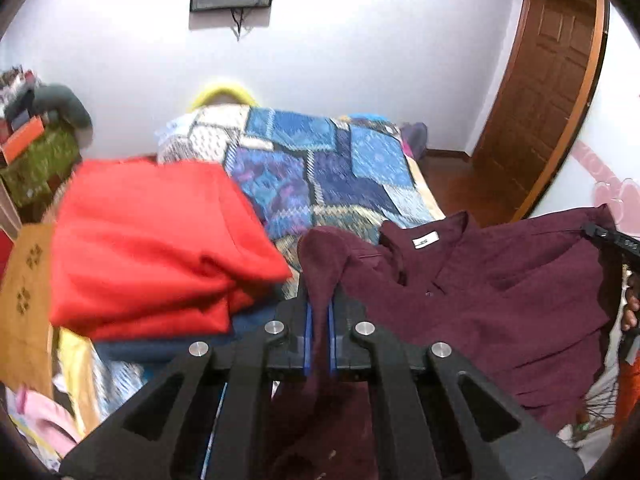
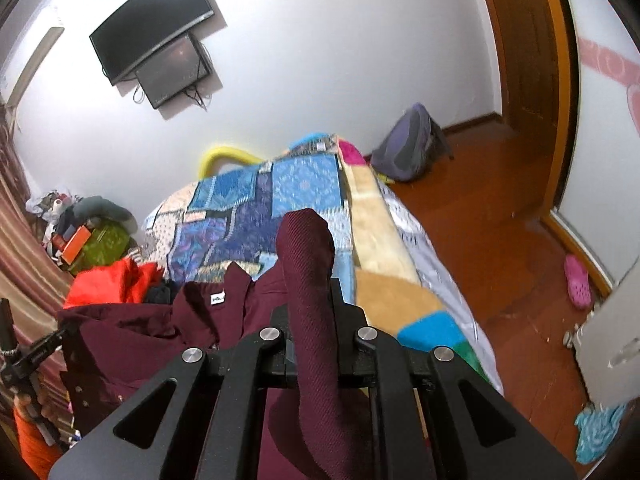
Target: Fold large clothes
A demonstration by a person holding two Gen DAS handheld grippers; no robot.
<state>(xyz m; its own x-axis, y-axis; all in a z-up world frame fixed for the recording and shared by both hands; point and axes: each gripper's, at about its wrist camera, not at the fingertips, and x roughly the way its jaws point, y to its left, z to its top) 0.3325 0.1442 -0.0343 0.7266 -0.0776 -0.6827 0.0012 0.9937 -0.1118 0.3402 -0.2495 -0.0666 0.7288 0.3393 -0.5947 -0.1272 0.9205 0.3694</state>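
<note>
A maroon collared shirt (image 1: 480, 292) hangs stretched in the air between my two grippers, above the near end of the bed; its white neck label faces me. My left gripper (image 1: 319, 304) is shut on one shoulder of the shirt, with a fold of cloth standing up between the blue pads. My right gripper (image 2: 314, 304) is shut on the other shoulder of the maroon shirt (image 2: 160, 332), a roll of cloth sticking up past the jaws. The right gripper also shows at the right edge of the left wrist view (image 1: 608, 240).
A bed with a blue patchwork quilt (image 1: 320, 168) lies ahead. A pile of folded clothes with a red garment (image 1: 152, 248) on top sits at its left. A backpack (image 2: 412, 148), a pink shoe (image 2: 578, 286) and a wooden door (image 1: 540, 92) are to the right.
</note>
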